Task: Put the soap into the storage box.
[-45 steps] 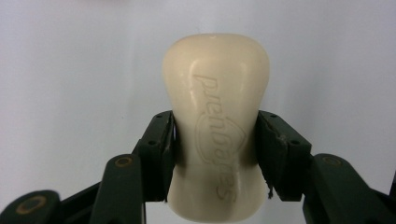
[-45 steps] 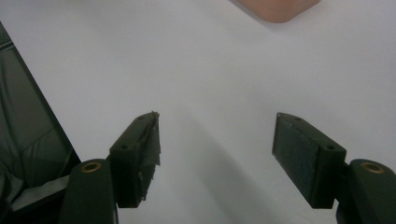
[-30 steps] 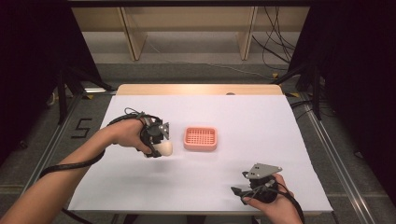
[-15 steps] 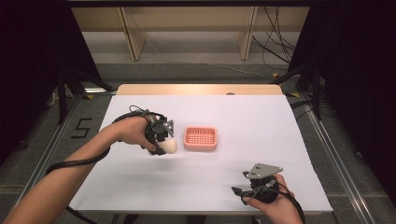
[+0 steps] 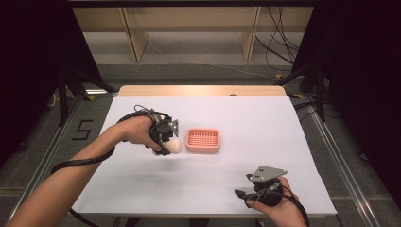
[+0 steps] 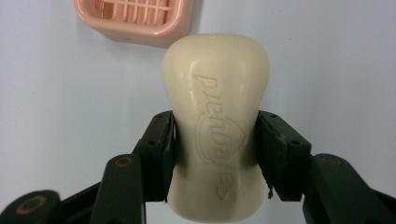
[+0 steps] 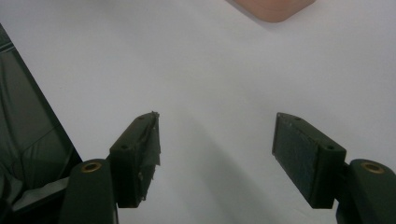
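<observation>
1. left gripper [image 5: 166, 142], high view: held over the white table [image 5: 265, 123], left of centre; its jaws are clamped on a cream, waisted bar of soap [image 5: 174, 147], which hangs just left of the pink slotted plastic soap dish [image 5: 203, 140].
2. left gripper view: the pads press the narrow middle of the bar of soap [image 6: 215, 126]; embossed lettering on its face is legible here but too small to read from above. a corner of the soap dish [image 6: 140, 21] lies beyond the bar's far end, apart from it.
3. right gripper [image 5: 243, 194], high view: rests at the table's near right edge, well apart from the dish.
4. right gripper view: jaws stand wide apart, bare table between them; a dish corner [image 7: 275, 9] shows at the top edge.
5. change: a second ago the left gripper and soap were farther left; they now sit closer to the dish. the right gripper is unmoved.
</observation>
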